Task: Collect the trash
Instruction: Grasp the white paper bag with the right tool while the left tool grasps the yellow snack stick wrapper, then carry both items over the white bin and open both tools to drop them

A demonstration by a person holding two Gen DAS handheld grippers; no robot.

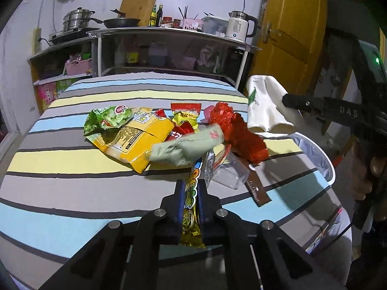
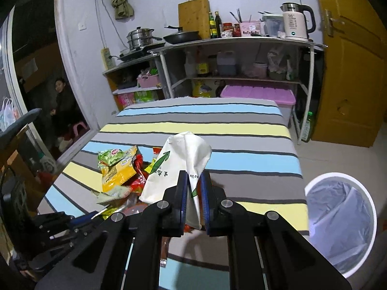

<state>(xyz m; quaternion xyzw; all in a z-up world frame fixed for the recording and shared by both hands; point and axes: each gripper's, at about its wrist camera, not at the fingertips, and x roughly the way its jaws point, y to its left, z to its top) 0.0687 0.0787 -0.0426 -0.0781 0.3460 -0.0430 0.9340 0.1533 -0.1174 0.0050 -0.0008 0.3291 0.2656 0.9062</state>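
Bedcover (image 1: 72, 193): horizontal stripes of grey, pale blue and pale yellow, separated by thin dark lines. Wrappers: yellow bag (image 1: 130, 140), green snack bag (image 1: 108, 118), red foil (image 1: 239, 133), pale green packet (image 1: 191, 145). White bag (image 2: 179, 164): green arrow print. Bin (image 2: 343, 224): white rim, apparently translucent bluish liner. Door (image 2: 350, 60): yellow-orange.

Pile of wrappers (image 1: 154, 133) on the table (image 1: 72, 188), bin (image 2: 341, 227) right of the table, shelf (image 2: 241, 41) behind

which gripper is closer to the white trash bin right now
Right. The right gripper, shut on the white wrapper, hangs beside the bin's rim. The left gripper, shut on a yellow snack stick, sits further in over the striped table.
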